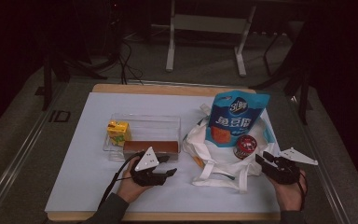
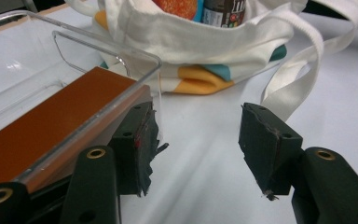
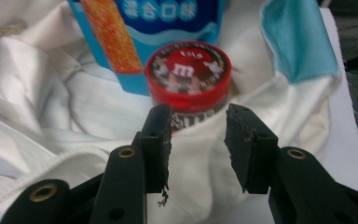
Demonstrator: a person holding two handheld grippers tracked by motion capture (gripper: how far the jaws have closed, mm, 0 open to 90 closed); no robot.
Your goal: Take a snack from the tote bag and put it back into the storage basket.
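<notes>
Two sets of tongs are at work over the white surface (image 1: pixel 88 177). The left tongs (image 1: pixel 161 169) stand partly open at the near corner of the clear plastic box (image 1: pixel 168 122), one pad against the box's wall and nothing clamped between them; inside the box lie a long brown carton (image 1: pixel 150 147) and a yellow drink carton (image 1: pixel 118 131). The right tongs (image 3: pixel 198 135) gape half open with nothing held, just short of the red-lidded candy tub (image 3: pixel 188 74), which sits in the mouth of the white tote bag (image 1: pixel 214 161) beside a blue snack pouch (image 1: pixel 235 116). That tub looks rigid, light and smooth, so likely slippery; the straight side below the lid seems the safest hold. The brown carton is stiff yet crushable, best gripped across its narrow width, clear of the thin, brittle-looking box wall.
</notes>
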